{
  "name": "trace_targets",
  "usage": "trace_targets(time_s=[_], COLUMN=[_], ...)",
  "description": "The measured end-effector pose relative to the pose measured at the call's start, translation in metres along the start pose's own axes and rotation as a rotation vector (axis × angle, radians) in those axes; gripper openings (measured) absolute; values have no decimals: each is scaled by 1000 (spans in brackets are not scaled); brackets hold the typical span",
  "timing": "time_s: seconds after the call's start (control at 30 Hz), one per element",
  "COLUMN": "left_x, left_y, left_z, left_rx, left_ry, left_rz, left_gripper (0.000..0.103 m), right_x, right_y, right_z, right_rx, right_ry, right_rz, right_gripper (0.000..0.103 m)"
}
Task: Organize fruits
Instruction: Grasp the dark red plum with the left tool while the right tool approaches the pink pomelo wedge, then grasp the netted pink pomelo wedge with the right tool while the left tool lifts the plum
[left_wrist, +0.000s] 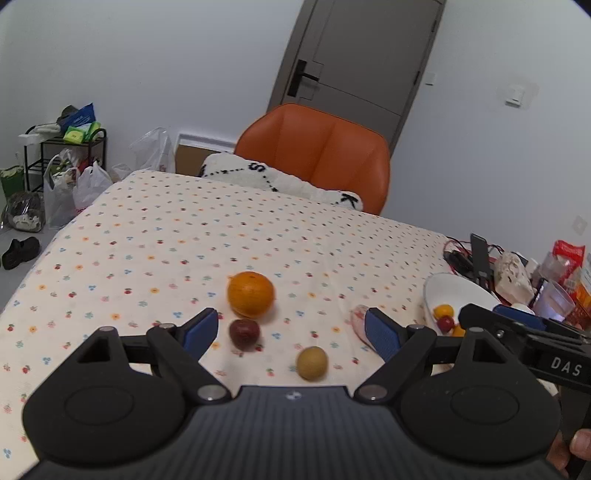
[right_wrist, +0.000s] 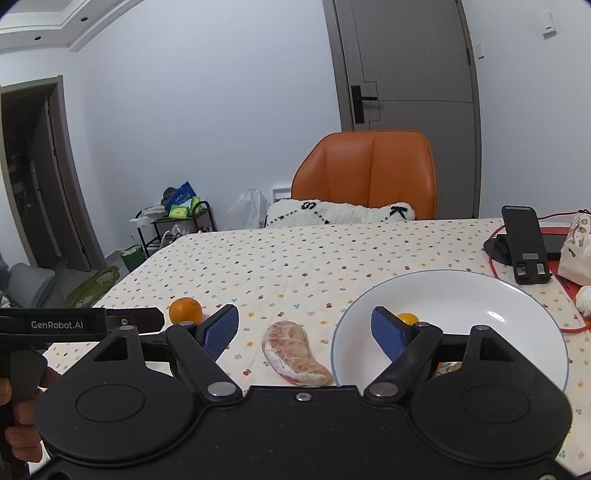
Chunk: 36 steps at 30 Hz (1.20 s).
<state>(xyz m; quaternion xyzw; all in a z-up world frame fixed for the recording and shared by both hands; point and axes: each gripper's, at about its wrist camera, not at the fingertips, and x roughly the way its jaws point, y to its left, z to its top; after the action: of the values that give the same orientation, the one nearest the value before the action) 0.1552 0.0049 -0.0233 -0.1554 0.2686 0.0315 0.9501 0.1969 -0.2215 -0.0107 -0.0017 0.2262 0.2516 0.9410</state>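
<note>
On the flowered tablecloth lie an orange (left_wrist: 250, 294), a dark red fruit (left_wrist: 244, 334) just in front of it, and a small yellow-green fruit (left_wrist: 312, 363). My left gripper (left_wrist: 291, 328) hovers open above the dark red and yellow-green fruits. A peeled pomelo segment (right_wrist: 295, 354) lies left of the white bowl (right_wrist: 517, 295), which holds small orange and red fruits (left_wrist: 445, 317). My right gripper (right_wrist: 304, 330) stands open with nothing held, the pomelo segment below its gap and its right finger over the bowl. The orange (right_wrist: 185, 310) shows at its left.
An orange chair (right_wrist: 365, 173) with a white cushion (right_wrist: 340, 212) stands at the table's far side. A black phone stand (right_wrist: 522, 243), red cable and packets crowd the right edge. Bags and a black rack (left_wrist: 66, 147) stand on the floor at left.
</note>
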Motion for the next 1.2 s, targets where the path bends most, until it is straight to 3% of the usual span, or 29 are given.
trace_targets(time_s=[0.23,0.57,0.73,0.8,0.97,1.2], left_x=[10,31,42,46,52,44], left_y=[21,32,30,29,29,33], left_z=[2,0,-4,-5,-9,-3], left_rx=[-42,-56,-53,-45,-45,-30], left_ry=[15,72,88,94,112,90], left_rz=[5,3,-1,0,-14,-19], left_gripper=[81,57,53,48,23,23], right_x=[15,37,46,48,54,67], right_y=[3,14,17,19,22,25], right_z=[1,-2,-3,-4,-6,-9], right_rx=[6,-19,-29,-35,-54,-73], right_ry=[48,121,145,155,178,211], right_rz=[5,31,27,27,24,2], right_gripper=[70,59,59,58,54,48])
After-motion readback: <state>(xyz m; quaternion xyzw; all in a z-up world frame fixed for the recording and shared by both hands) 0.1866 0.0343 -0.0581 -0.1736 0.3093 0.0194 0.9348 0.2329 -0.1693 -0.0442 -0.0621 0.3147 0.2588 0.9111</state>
